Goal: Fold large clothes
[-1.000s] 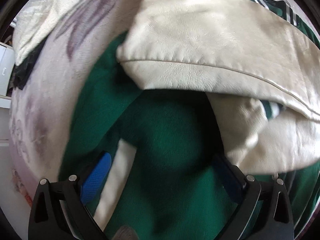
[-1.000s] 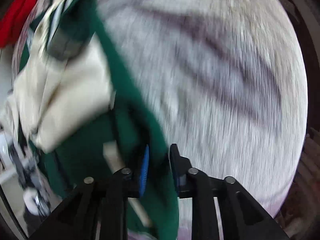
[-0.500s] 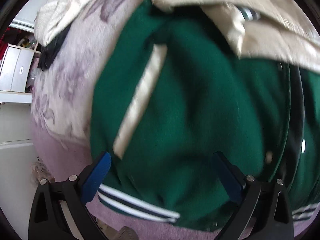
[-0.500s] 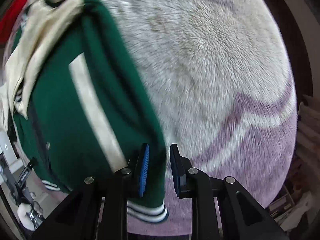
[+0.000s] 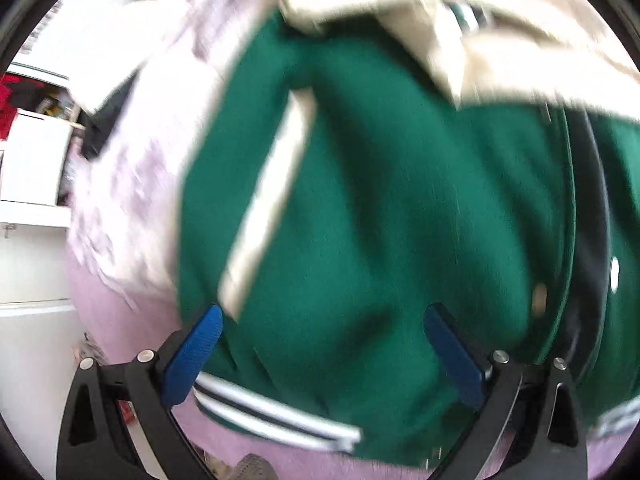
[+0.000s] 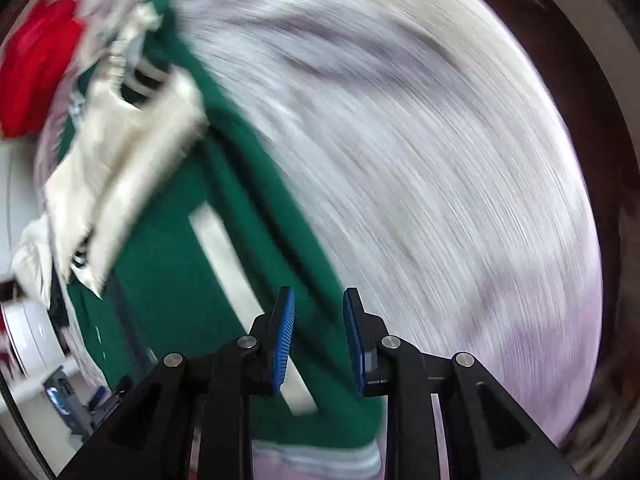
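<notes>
A green varsity jacket [image 5: 380,200] with cream sleeves [image 5: 520,52] lies spread on a fluffy pale blanket [image 5: 140,180]. Its striped hem [image 5: 272,412] runs below my left gripper [image 5: 322,312], which hovers open and wide over the lower front, holding nothing. In the right wrist view the jacket [image 6: 168,280] fills the left side, with the sleeves [image 6: 120,160] bunched at the upper left. My right gripper [image 6: 318,292] hangs over the jacket's right edge with its jaws opening. The green edge and a cream pocket strip [image 6: 224,248] lie flat beneath the gap, not pinched. Both views are blurred.
The blanket [image 6: 420,160] stretches bare to the right of the jacket. A red cloth [image 6: 36,76] lies at the far upper left. White furniture [image 5: 32,160] stands past the bed's left edge, and a dark item [image 5: 100,128] lies on the blanket.
Both grippers drew back toward the hem, so the sleeves now sit at the far end. The right gripper, clamped on the green edge a second ago, has let it drop flat.
</notes>
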Demonstrator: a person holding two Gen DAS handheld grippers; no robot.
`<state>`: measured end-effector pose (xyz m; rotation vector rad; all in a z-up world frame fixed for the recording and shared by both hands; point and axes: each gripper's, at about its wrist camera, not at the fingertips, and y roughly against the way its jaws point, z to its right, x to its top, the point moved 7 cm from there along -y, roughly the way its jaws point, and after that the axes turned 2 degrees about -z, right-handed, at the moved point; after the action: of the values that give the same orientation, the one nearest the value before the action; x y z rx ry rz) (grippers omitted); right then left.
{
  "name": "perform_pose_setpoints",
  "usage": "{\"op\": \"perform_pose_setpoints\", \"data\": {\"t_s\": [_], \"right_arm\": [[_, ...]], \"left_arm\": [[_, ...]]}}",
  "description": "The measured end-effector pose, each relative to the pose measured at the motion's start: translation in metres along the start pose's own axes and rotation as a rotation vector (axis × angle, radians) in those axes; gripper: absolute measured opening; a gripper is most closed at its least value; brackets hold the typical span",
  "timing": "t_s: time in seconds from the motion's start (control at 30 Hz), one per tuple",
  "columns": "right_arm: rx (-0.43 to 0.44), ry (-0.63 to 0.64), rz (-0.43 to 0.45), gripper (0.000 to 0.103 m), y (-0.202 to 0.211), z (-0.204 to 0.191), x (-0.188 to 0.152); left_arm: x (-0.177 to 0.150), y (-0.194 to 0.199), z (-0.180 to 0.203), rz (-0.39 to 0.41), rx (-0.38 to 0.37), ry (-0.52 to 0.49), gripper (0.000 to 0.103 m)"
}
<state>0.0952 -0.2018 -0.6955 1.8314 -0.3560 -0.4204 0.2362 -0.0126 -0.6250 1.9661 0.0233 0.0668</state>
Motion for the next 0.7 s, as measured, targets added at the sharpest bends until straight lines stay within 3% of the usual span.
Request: {"op": "perform_pose_setpoints", "data": {"t_s": [0.13, 0.2, 0.3, 0.4, 0.43, 0.5, 0.6, 0.67, 0.7], "right_arm": [[-0.127, 0.198, -0.003, 0.026, -0.041, -0.053, 0.072], [-0.181, 0.230, 0.063, 0.025, -0.047, -0.061, 0.092], [-0.089, 0.060, 0.012, 0.024, -0.053, -0.045, 0.091], [-0.155, 0.085, -0.074, 0.024, -0.041, -0.068, 0.067], [-0.163, 0.093, -0.108, 0.025, -0.021, -0.064, 0.084], [-0.115, 0.118, -0.130, 0.027, 0.014, -0.080, 0.064], [-0.027, 0.105, -0.092, 0.027, 0.058, -0.113, 0.061], [0.030, 0.101, -0.068, 0.027, 0.069, -0.127, 0.094], [0.069, 0.107, -0.060, 0.027, 0.070, -0.152, 0.111]], "left_arm": [[0.053, -0.001, 0.000, 0.076, 0.074, 0.024, 0.103], [0.072, -0.008, 0.001, 0.089, 0.098, 0.022, 0.103], [0.096, -0.007, -0.001, 0.084, 0.104, 0.006, 0.103], [0.118, 0.019, -0.014, 0.116, 0.084, 0.023, 0.103], [0.130, 0.032, -0.018, 0.133, 0.069, 0.032, 0.103], [0.156, 0.056, -0.017, 0.165, 0.070, 0.036, 0.103], [0.225, 0.076, -0.015, 0.204, 0.087, 0.032, 0.103], [0.271, 0.074, -0.008, 0.196, 0.071, 0.016, 0.103], [0.299, 0.071, -0.001, 0.186, 0.050, 0.008, 0.103]]}}
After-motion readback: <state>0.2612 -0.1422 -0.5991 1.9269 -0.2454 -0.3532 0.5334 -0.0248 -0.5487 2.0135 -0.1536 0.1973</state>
